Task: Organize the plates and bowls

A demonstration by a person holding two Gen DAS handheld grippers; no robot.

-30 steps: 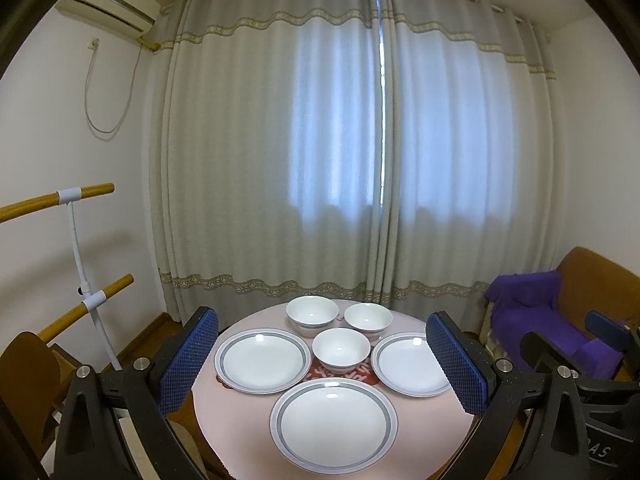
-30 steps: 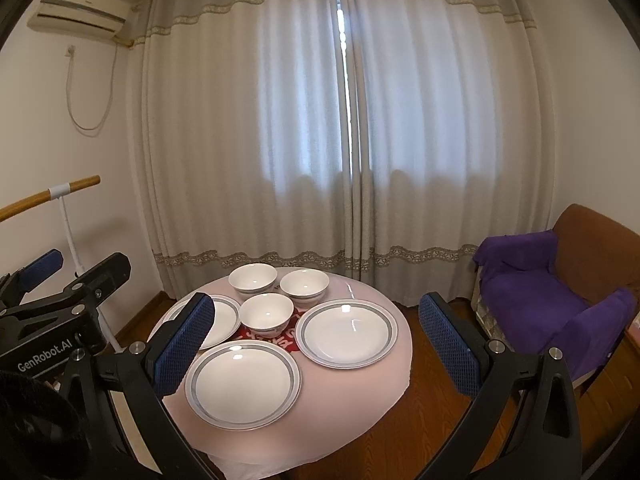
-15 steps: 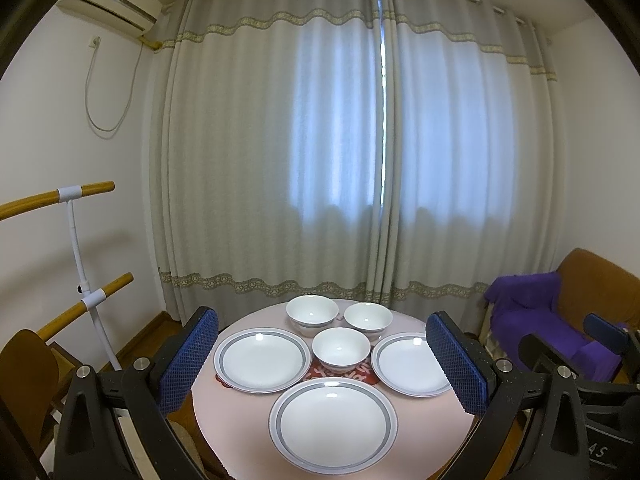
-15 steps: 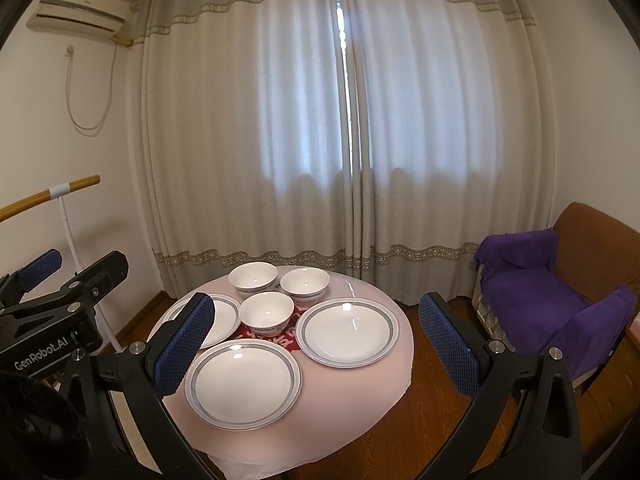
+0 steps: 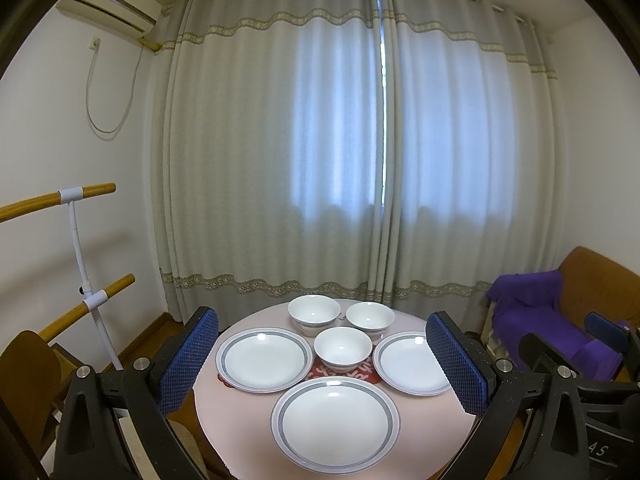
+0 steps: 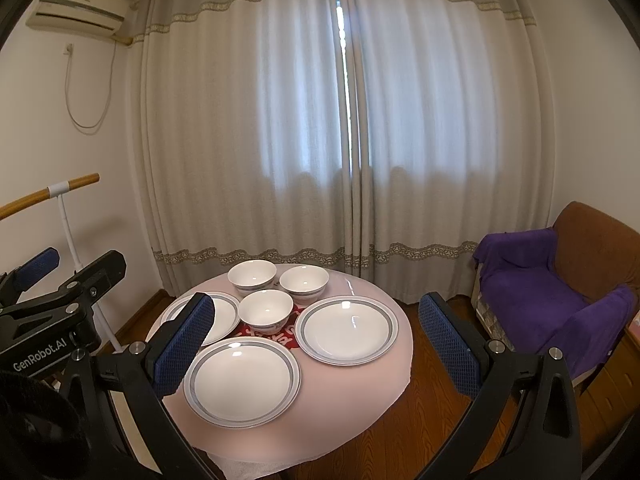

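Observation:
Three white plates with grey rims lie on a round pink table (image 5: 432, 416): a near plate (image 5: 335, 423), a left plate (image 5: 264, 359) and a right plate (image 5: 412, 362). Three white bowls stand behind them: left (image 5: 314, 313), right (image 5: 370, 320) and middle (image 5: 343, 351), the middle one on a red mat (image 5: 362, 372). My left gripper (image 5: 324, 364) is open and empty, held above and in front of the table. My right gripper (image 6: 320, 344) is open and empty too, to the right. In the right wrist view the near plate (image 6: 242, 382), right plate (image 6: 347, 329) and middle bowl (image 6: 267, 312) show.
Grey curtains (image 5: 360, 160) hang behind the table. A brown armchair with a purple throw (image 6: 552, 292) stands at the right. A white stand with wooden bars (image 5: 86, 292) and a wooden chair (image 5: 28, 376) are at the left. The floor is wood.

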